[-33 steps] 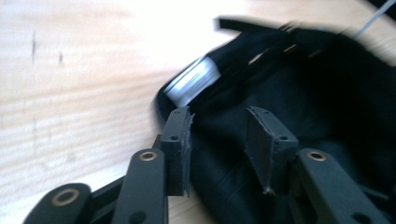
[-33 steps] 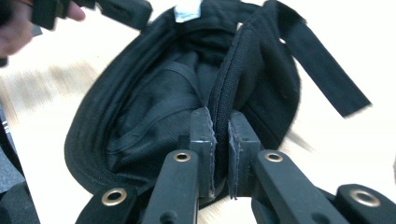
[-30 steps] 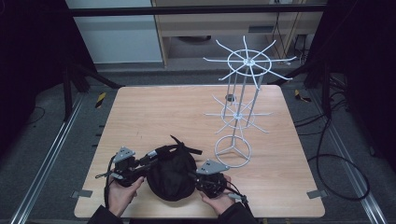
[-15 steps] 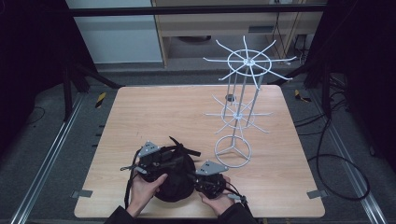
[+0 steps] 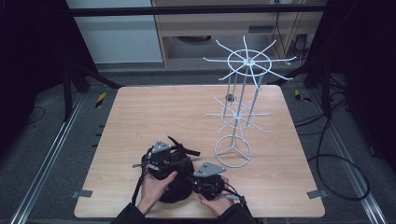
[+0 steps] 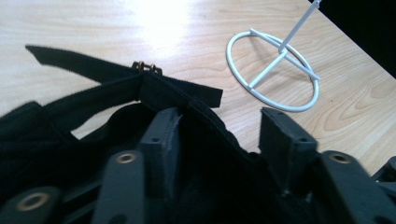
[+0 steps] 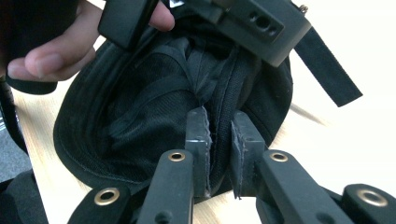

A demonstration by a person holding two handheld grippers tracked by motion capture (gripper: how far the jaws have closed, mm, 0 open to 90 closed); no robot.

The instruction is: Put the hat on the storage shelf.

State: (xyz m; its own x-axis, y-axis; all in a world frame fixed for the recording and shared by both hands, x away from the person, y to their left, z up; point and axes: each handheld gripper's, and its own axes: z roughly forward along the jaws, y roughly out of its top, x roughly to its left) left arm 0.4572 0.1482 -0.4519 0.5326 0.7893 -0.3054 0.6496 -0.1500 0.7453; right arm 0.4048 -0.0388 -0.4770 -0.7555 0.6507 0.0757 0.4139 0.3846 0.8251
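Two hand-held tongs work on one black cap [image 5: 173, 179] at about six o'clock on the tabletop [image 5: 140, 116], close to the person, where both hands can reach it. In the high view the left tongs [image 5: 161, 158] sit over the cap's far edge, near its loose strap [image 5: 184, 147], while the right tongs [image 5: 205, 179] press in from the four o'clock side; the white wire rack [image 5: 240, 105] stands apart toward two o'clock, its arms bare, which suggests the cap is being readied for hanging there. In the left gripper view, the left tongs [image 6: 229, 135] stand roughly half open, having just narrowed a little, with the cap's back edge [image 6: 205, 140] lying between the jaws but no pad visibly pressing on it; they seem placed to take a second hold beside the strap [image 6: 116, 77], whose buckle [image 6: 147, 66] lies at twelve o'clock. The rack's ring base [image 6: 273, 70] rests at one o'clock, well clear. In the right gripper view, the right tongs [image 7: 219, 140] are almost closed and pinch a fold of the cap's inner band [image 7: 219, 98], probably to anchor the soft fabric so it stays put while the other side is taken up. The cap lies upside down, lining upward, and the person's fingers [image 7: 51, 60] show at ten o'clock by the brim.
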